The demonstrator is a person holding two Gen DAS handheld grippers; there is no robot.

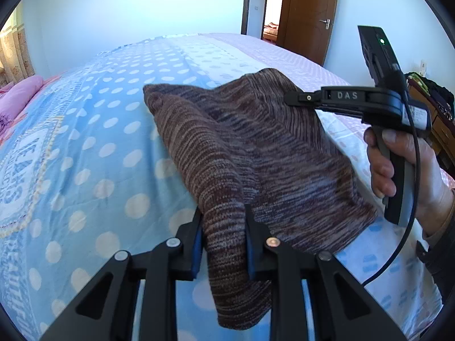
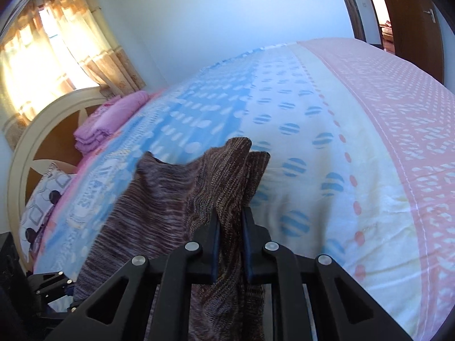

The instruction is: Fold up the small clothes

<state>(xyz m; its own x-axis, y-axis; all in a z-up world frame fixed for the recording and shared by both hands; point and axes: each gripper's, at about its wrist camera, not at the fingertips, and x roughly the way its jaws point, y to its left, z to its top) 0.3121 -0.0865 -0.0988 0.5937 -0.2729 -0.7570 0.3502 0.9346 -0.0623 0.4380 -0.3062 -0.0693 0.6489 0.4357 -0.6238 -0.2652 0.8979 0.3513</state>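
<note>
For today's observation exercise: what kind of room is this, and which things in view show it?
Most likely a home bedroom: a bed under a dotted cover, a curved headboard with pillows, and a curtained window. Both grippers hold a brown knit garment above the bed.

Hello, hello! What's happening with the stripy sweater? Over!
Left tool shut on brown knit garment. Right tool shut on it too. Garment lifted over the bed. Nothing in the way.

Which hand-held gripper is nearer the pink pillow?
Left. The left hand-held gripper holds the knit on the side toward the pillow; the right hand-held gripper grips the knit's other end, farther from it.
</note>
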